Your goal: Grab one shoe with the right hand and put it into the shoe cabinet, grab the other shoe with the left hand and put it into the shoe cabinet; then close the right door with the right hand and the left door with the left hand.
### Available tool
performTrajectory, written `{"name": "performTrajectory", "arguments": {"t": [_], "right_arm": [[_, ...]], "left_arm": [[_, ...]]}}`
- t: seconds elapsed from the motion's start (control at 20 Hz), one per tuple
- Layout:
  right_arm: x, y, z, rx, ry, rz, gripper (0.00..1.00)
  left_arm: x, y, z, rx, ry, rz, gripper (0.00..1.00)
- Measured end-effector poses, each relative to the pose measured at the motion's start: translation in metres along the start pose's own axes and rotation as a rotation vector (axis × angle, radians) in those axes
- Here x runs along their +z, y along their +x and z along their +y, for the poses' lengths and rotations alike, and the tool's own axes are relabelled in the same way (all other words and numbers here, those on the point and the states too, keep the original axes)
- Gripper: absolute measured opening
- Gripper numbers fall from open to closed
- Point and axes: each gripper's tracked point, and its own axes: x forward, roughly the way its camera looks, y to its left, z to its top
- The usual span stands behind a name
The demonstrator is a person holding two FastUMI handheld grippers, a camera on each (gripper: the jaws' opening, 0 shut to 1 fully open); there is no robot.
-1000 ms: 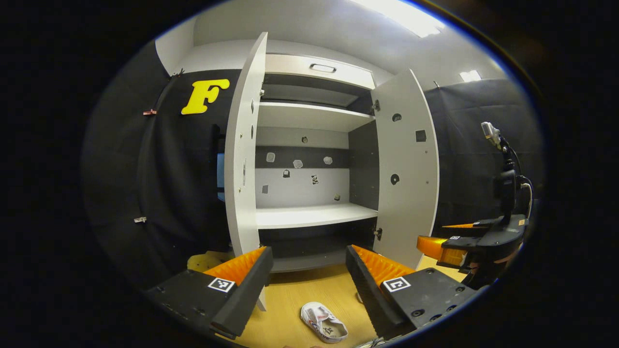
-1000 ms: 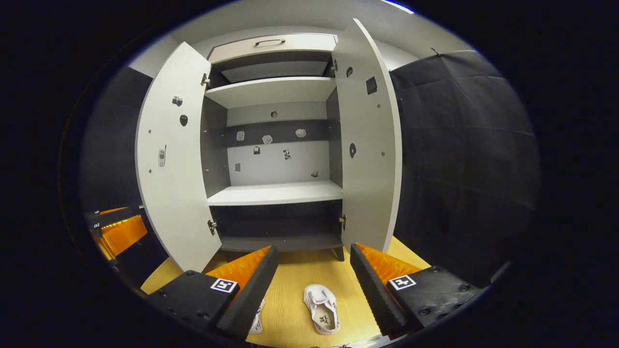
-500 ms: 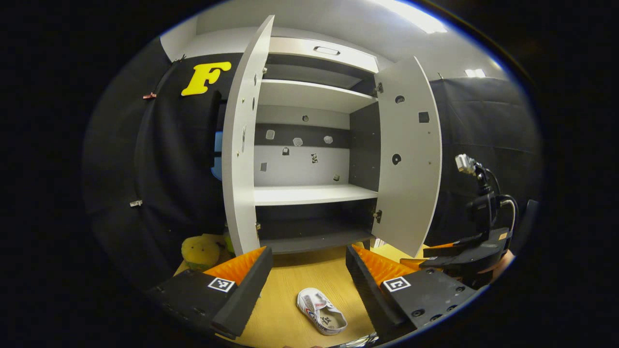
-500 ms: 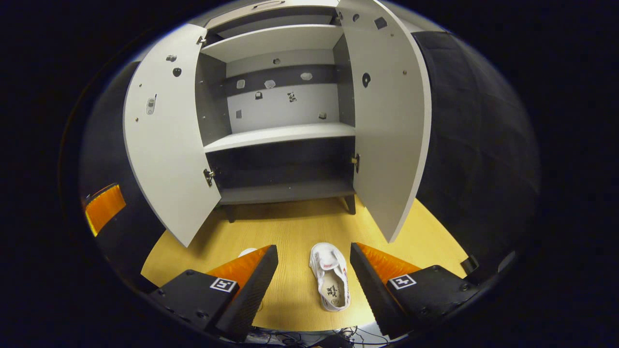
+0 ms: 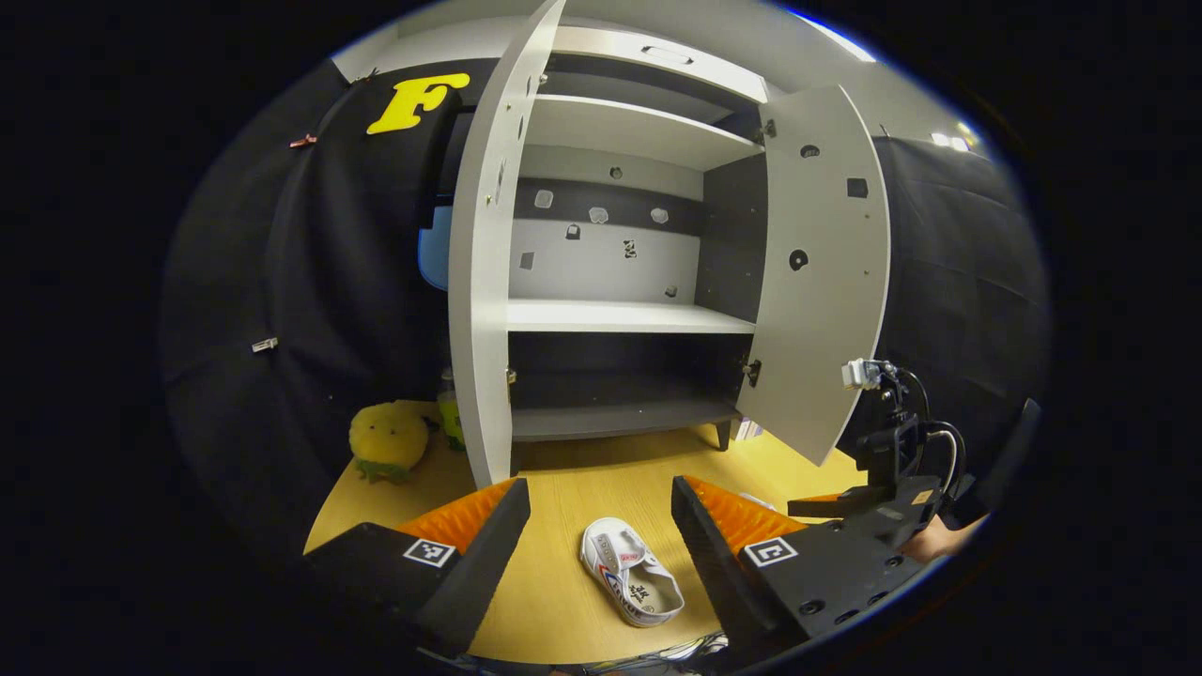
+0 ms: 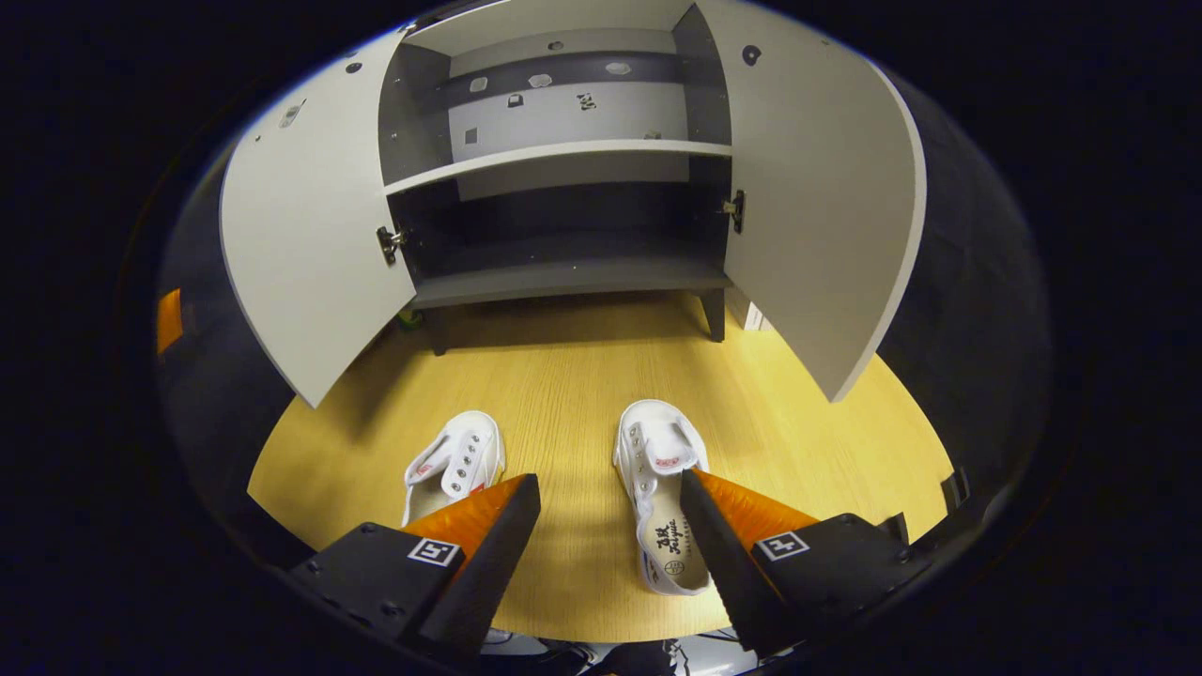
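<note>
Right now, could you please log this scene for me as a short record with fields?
cabinet doors: left door and right door both open
cabinet shelves: bare
shoes: left shoe and right shoe on the wooden floor, before the cabinet
left hand-held gripper: open, holds nothing
right hand-held gripper: open, above the right shoe
also there: yellow plush toy beside the left door

Each gripper carries 2 long wedge-shaped fingers with ribbed inner faces, set on flat dark blocks. Every block bears a small square black-and-white marker and several round screw heads. In the left gripper view, the right gripper [image 5: 836, 502] has a small camera on a stalk and looping black cables.
</note>
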Motion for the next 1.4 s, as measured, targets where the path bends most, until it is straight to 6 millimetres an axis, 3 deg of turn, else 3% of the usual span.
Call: {"name": "performTrajectory", "arguments": {"t": [0.15, 0.35, 0.45, 0.6, 0.7, 0.75, 0.8, 0.9, 1.0, 1.1, 1.4], "right_arm": [[-0.020, 0.025, 0.001, 0.000, -0.001, 0.050, 0.98], [-0.044, 0.058, -0.007, -0.014, 0.015, 0.103, 0.98], [-0.048, 0.075, -0.017, -0.045, -0.013, 0.102, 0.98], [-0.046, 0.099, -0.016, -0.056, 0.046, 0.097, 0.94], [-0.045, 0.113, -0.018, -0.075, 0.048, 0.101, 0.84], [-0.044, 0.116, -0.022, -0.096, 0.032, 0.106, 0.70], [-0.042, 0.117, -0.026, -0.112, 0.019, 0.104, 0.65], [-0.043, 0.118, -0.028, -0.116, 0.053, 0.125, 0.34], [-0.042, 0.120, -0.026, -0.085, 0.078, 0.144, 0.29], [-0.043, 0.120, -0.025, -0.077, 0.085, 0.158, 0.10], [-0.045, 0.118, -0.023, -0.026, 0.084, 0.196, 0.00]], "left_arm": [[-0.011, 0.009, 0.000, -0.005, 0.013, 0.025, 0.95], [-0.045, 0.022, 0.012, 0.021, -0.081, 0.095, 0.95], [-0.059, 0.025, 0.015, 0.031, -0.088, 0.120, 0.95], [-0.073, 0.032, 0.025, 0.068, -0.012, 0.134, 0.95], [-0.075, 0.033, 0.023, 0.072, 0.007, 0.139, 0.95], [-0.074, 0.035, 0.021, 0.071, 0.006, 0.139, 0.95], [-0.073, 0.038, 0.018, 0.067, 0.002, 0.137, 0.95], [-0.067, 0.041, 0.011, 0.056, -0.002, 0.121, 0.95], [-0.062, 0.040, 0.008, 0.058, 0.003, 0.111, 0.95], [-0.057, 0.038, 0.005, 0.059, 0.010, 0.104, 0.95], [-0.048, 0.028, -0.003, 0.072, 0.038, 0.096, 0.95]]}}
